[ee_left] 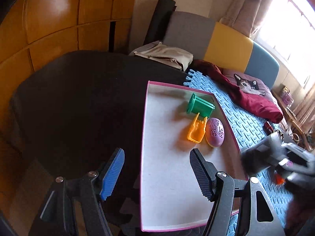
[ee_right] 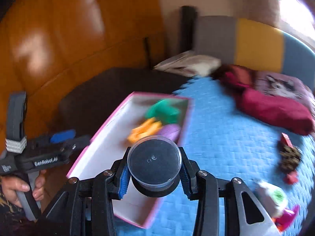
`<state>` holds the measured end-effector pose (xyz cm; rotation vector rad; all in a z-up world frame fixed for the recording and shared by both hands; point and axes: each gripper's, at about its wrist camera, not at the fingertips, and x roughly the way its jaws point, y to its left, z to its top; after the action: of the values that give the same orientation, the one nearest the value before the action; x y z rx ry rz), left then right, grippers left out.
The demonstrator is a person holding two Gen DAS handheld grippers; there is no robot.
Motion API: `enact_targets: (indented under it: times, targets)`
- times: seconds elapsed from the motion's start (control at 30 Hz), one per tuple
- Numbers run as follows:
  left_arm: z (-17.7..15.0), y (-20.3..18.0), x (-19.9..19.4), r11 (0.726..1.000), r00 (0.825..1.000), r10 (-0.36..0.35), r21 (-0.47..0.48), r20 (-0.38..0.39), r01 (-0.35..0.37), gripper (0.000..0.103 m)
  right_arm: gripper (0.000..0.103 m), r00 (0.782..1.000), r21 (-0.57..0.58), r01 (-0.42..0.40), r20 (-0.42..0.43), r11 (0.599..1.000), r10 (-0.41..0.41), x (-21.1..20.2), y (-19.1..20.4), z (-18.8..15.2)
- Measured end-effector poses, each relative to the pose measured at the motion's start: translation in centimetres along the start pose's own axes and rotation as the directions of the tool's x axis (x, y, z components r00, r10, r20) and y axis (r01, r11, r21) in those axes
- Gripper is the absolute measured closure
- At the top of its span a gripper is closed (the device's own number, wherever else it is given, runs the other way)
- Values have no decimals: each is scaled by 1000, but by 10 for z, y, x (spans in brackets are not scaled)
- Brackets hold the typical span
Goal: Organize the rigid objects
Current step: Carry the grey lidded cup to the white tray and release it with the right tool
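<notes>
A pink-rimmed white tray lies on the blue foam mat; it also shows in the right wrist view. In it lie a green toy, an orange toy and a purple oval case. My left gripper is open and empty above the tray's near left edge. My right gripper is shut on a round clear-lidded black jar, held above the tray's near right edge. The right gripper shows blurred at the right of the left wrist view.
Loose small toys and a white and green item lie on the blue mat at the right. A dark red cloth and a cat cushion lie behind. A dark surface lies left of the tray.
</notes>
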<state>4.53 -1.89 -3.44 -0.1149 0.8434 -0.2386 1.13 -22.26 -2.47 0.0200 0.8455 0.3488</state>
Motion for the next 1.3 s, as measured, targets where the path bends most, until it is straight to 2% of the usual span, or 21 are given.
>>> enact_targets:
  times: [0.07,0.17,0.33,0.53,0.67,0.77,1.0,1.3]
  targets:
    - [0,4,1,1000,1000,-1,-12,-3,1,33,60,998,-41,-3,-63,999,0,25,13,-3]
    - [-1,11,2,1000,1000,1,-28,-6,-1,33,60,992,-64,52,-114,997,-59,55,16,-5]
    - [-3,15,4,999,1000,-3,-41,-13,2,33,60,981,-15,178,-72,984,-179,76,-4,4]
    - [-4,10,1,1000,1000,-10,-25,0,10,33,58,985,48,140,-107,989,-134,82,-20,9]
    - [-4,8,-1,1000,1000,-6,-16,4,6,33,44,994,102,91,-69,991,-85,66,-25,7]
    - [-3,7,-1,1000,1000,-4,-13,4,4,33,35,996,111,85,-39,990,-81,52,-24,6]
    - [-2,-4,-7,1000,1000,-4,14,18,3,32,35,995,114,95,-5,989,-95,17,-27,-5]
    - [0,-31,-25,995,998,-14,100,61,8,28,35,981,174,171,57,970,-183,-34,-63,-18]
